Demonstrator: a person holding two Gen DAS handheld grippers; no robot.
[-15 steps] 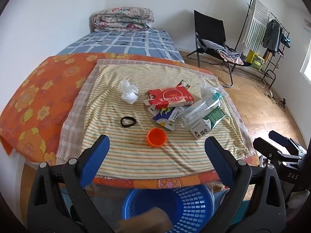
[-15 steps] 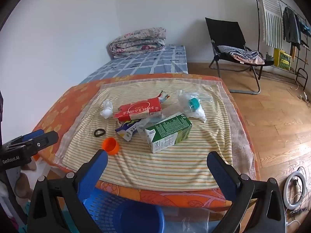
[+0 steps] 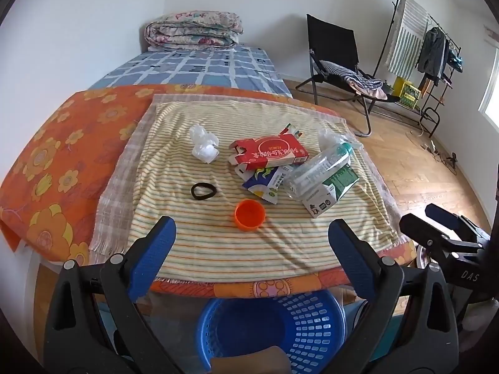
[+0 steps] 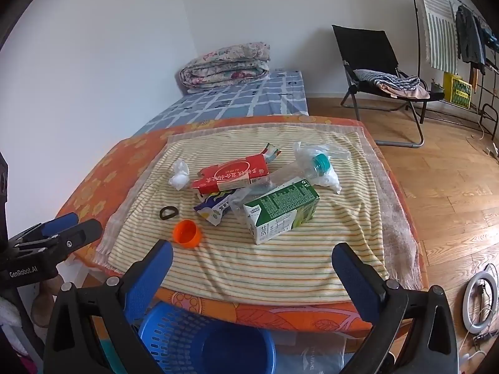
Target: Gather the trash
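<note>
The trash lies on the striped cloth [image 3: 249, 249] over the desk, ahead of both hand-held grippers: an orange cap [image 3: 249, 214] nearest, then a black ring [image 3: 203, 191], wrapper [image 3: 265, 182], red box [image 3: 269, 152], bottle [image 3: 318, 168], green carton [image 4: 282, 210] and crumpled tissue [image 3: 204, 146]. The left hand-held gripper [image 3: 251, 260] and right hand-held gripper [image 4: 252, 277] both gape wide, empty. A blue basket [image 3: 312, 327] sits below them.

A folded floral quilt [image 3: 193, 29] lies at the far end of the bed [image 3: 199, 68], which has a blue checked sheet. To the right, a black folding chair [image 4: 379, 71] stands on the wooden floor [image 4: 449, 187] with striped cloth on its seat. Far right is a clothes rack [image 3: 427, 46] with hanging garments. A white ring, perhaps a lamp [image 4: 480, 304], lies near right.
</note>
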